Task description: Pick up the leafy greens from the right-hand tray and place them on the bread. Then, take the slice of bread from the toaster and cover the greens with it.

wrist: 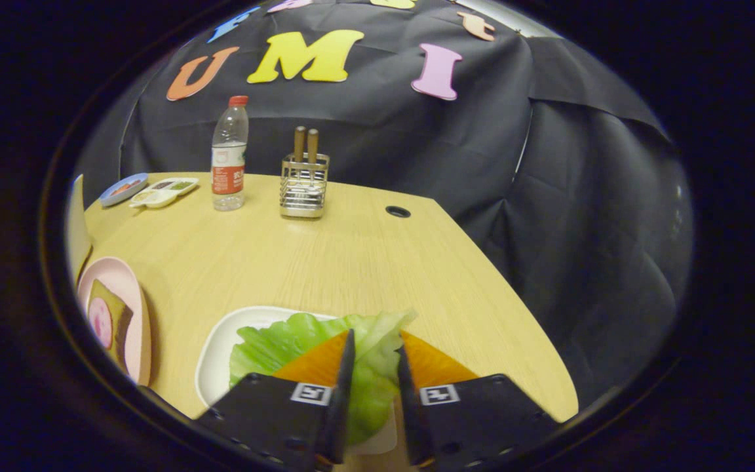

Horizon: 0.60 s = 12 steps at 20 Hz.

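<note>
Leafy greens lie on white tray, near edge of counter, directly under and between the jaws. Gripper tilted down over the leaf. Jaws apart w/ a narrow gap; leaf shows green in that gap and runs past both fingertips. Cannot tell if the pads touch the leaf yet; no clamp evident, so logging as not gripping.

Key relation: bulk of the leaf sits left of the gap, one lobe reaching far-right just beyond the right fingertip. Long axis approx left-right, i.e. across the fingers, so closing would pinch across the leaf's right-hand part, not its middle. Judgement: ok for a floppy leaf, but it may hang lopsided when lifted.

Pink plate at left, near side, carries bread w/ a pink round slice on top. That is the drop target, well left of the tray. Toaster not identified.

Far side: water bottle, wire holder w/ two wooden handles, small divided dish and blue dish far-left. Cable hole in counter beyond the holder.

Step judged: grasp of greens, pre-close. Task early; nothing placed on bread yet.
</note>
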### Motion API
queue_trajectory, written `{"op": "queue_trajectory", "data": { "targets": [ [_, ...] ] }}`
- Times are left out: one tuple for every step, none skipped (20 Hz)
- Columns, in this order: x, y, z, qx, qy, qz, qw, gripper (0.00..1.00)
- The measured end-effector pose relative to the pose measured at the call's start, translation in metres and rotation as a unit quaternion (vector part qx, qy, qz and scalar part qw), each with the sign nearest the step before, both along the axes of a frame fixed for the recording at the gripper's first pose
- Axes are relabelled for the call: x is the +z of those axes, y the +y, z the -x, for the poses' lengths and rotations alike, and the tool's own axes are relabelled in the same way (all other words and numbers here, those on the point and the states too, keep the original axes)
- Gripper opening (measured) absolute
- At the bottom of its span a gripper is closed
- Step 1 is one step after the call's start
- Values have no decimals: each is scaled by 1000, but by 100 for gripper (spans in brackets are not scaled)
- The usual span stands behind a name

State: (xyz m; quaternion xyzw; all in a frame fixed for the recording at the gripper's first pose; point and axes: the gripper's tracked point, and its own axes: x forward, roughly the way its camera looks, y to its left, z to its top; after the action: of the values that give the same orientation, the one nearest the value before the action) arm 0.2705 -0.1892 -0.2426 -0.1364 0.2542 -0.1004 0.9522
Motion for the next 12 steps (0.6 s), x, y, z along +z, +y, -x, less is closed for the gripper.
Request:
{"op": "queue_trajectory", "data": {
  "targets": [
    [0, 4, -2, 4, -3, -3, 1000, 21],
    [-1, 6, -2, 7, -3, -9, 1000, 11],
    [-1, 6, 2, 5, 0, -12, 1000, 9],
    [-1, 7, 3, 8, 1, -19, 1000, 1],
    [-2, 12, 6, 17, 9, -21, 1000, 0],
    [3, 14, 9, 20, 0, -20, 1000, 0],
    [10, 17, 11, 27, -7, -18, 999, 0],
    [22, 20, 15, 30, -22, -17, 999, 0],
    [33, 27, 19, 37, -36, -23, 998, 0],
    [46, 36, 24, 44, -47, -30, 997, 0],
    [53, 43, 29, 51, -56, -35, 996, 0],
    [63, 51, 34, 59, -66, -38, 995, 0]
  ]
}}
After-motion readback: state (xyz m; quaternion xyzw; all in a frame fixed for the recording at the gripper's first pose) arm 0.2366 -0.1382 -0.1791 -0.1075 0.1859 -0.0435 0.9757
